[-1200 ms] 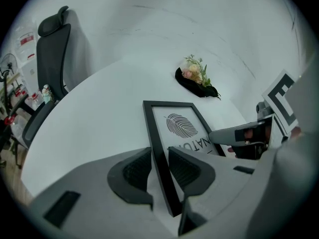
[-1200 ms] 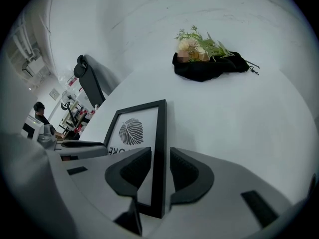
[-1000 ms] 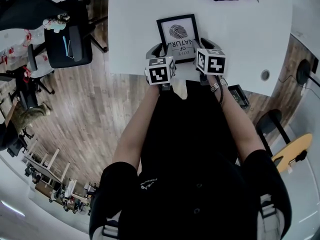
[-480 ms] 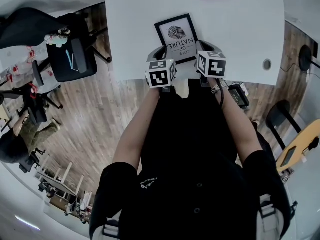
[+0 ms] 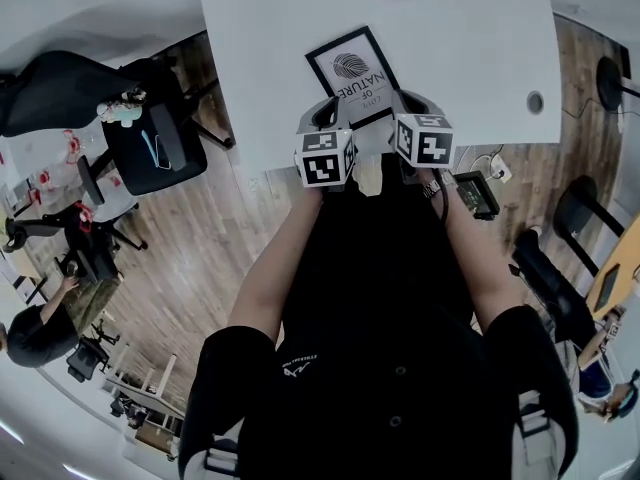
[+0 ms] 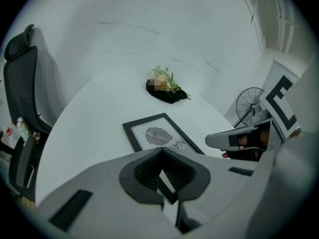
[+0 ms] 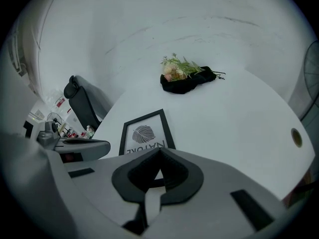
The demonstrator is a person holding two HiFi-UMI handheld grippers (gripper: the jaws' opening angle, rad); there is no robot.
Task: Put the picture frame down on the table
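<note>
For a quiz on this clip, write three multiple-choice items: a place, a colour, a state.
1. Where does the black-rimmed rectangular picture frame with a leaf print lie? A on the white table; B on the office chair; C on the wooden floor.
2. What colour is the cloth bundle under the flowers? A black; B red; C yellow.
3. How do the right hand-held gripper's jaws stand? A wide apart; B clamped on the frame; C together, empty.
Key: 1 A, it lies flat there; 2 A, dark against the table; 3 C, they meet short of the frame.
</note>
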